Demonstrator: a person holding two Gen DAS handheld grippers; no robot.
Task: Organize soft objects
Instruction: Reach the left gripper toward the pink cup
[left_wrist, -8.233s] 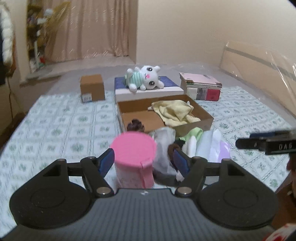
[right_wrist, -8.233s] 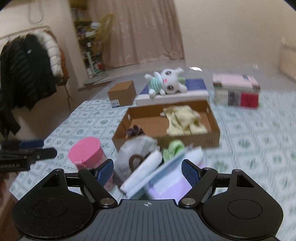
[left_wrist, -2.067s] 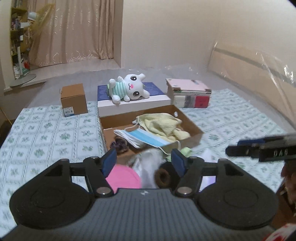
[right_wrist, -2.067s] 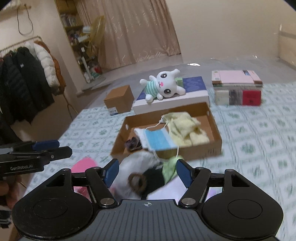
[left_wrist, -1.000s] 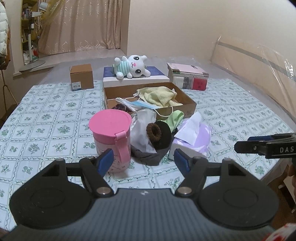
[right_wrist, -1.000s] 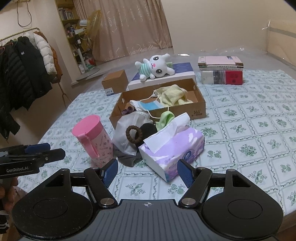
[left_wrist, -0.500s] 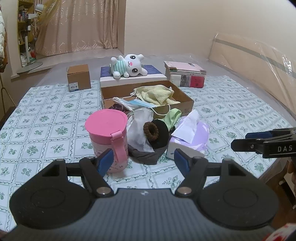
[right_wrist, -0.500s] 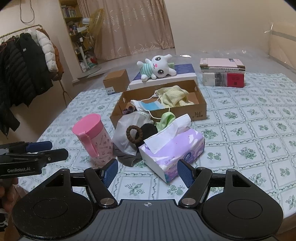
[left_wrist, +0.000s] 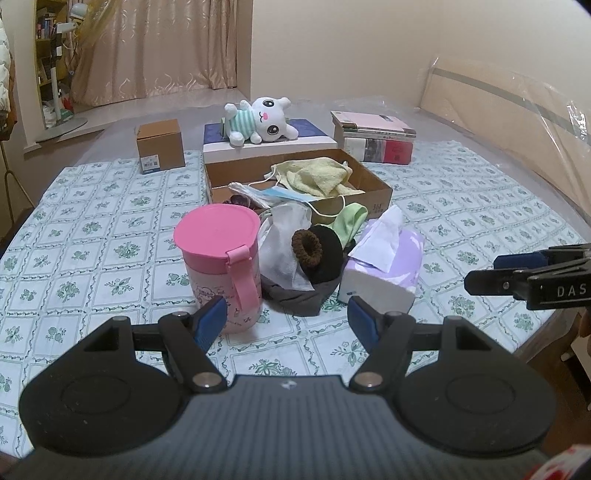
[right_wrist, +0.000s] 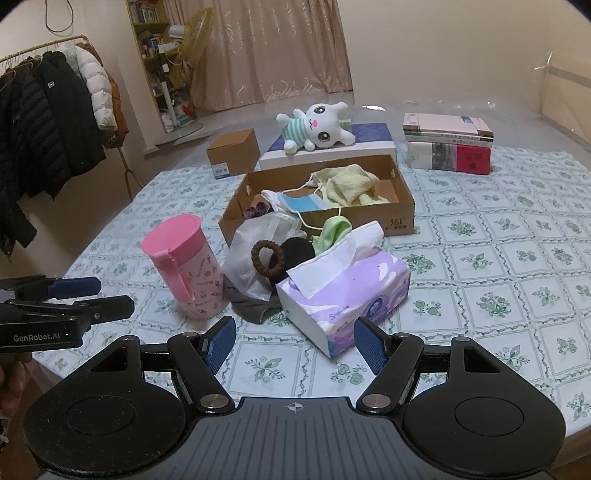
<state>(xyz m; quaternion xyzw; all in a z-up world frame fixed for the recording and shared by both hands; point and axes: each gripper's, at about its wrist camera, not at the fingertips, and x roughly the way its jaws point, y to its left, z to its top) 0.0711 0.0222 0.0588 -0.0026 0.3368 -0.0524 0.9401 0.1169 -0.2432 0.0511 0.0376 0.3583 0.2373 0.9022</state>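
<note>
Right wrist view: we are holding both the right hand-held gripper (right_wrist: 294, 345) and left hand-held gripper (left_wrist: 283, 319) wide apart, gripping nothing, short of the pile beside the pink lidded plastic cup (right_wrist: 184, 264). We are judging this a between-picks pause; next, the brown fuzzy hair tie (right_wrist: 268, 258) atop the pile needs pinching and carrying to the open cardboard box (right_wrist: 400, 206).

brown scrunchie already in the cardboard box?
No. The brown scrunchie lies on the pile in front of the cardboard box, beside the tissue pack.

Pink lidded cup (left_wrist: 221, 258) near the table's (left_wrist: 92, 229) front edge; small closed carton (left_wrist: 160, 146), stacked books (left_wrist: 373, 136) behind.
</note>
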